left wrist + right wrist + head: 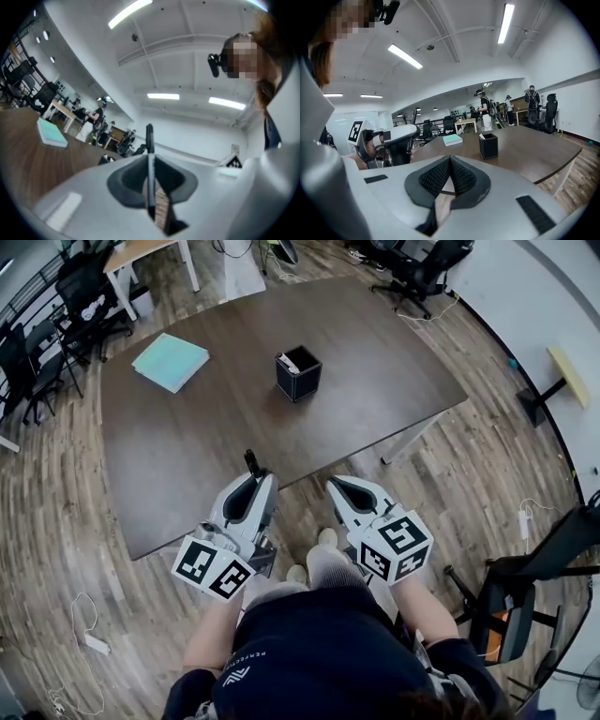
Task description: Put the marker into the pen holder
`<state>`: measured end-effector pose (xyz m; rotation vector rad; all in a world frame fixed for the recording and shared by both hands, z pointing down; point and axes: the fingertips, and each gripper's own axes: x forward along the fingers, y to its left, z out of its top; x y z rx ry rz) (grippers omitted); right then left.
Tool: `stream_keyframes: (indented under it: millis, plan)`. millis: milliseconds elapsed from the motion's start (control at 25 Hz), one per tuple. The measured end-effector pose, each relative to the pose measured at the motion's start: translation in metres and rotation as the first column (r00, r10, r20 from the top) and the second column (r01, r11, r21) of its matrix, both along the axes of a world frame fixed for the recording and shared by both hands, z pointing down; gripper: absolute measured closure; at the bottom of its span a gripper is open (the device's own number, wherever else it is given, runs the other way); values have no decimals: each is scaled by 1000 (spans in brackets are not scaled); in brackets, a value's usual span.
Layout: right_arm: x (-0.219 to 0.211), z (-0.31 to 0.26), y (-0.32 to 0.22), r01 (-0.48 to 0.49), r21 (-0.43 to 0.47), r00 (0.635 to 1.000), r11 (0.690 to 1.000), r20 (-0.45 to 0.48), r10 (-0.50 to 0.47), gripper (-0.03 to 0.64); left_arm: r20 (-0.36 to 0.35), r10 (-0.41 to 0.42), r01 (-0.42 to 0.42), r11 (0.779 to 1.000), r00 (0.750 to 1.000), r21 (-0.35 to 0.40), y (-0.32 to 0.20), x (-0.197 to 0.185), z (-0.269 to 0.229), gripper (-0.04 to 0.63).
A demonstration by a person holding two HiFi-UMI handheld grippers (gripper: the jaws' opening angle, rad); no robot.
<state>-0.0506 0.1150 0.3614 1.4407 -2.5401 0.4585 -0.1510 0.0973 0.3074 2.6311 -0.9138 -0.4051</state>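
Observation:
My left gripper [253, 476] is shut on a black marker [251, 461] whose tip sticks up past the jaws, just over the table's near edge. The left gripper view shows the marker [149, 154] upright between the closed jaws. The black square pen holder [298, 374] stands near the middle of the dark wooden table [216, 437], with something white inside it; in the right gripper view the pen holder [488, 146] is ahead and to the right. My right gripper [339, 486] is shut with nothing in it, held off the table's near edge.
A teal notebook [170, 362] lies on the table's far left part. Office chairs [80, 296] and a light desk stand beyond the table; another chair [511, 601] is at my right. People stand in the background of the right gripper view.

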Motion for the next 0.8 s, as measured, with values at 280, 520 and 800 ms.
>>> stream_keyframes:
  millis: [280, 520, 800]
  plan:
    - [10, 4, -52, 35, 10, 999, 999, 14, -35, 627, -35, -42, 43, 999, 999, 25, -48, 13, -5, 556]
    - [26, 2, -107, 82, 14, 996, 997, 18, -82, 627, -37, -82, 83, 996, 996, 40, -103, 33, -9, 555]
    - [51, 2, -166, 139, 7, 990, 990, 20, -139, 627, -18, -111, 112, 993, 994, 45, -165, 67, -13, 555]
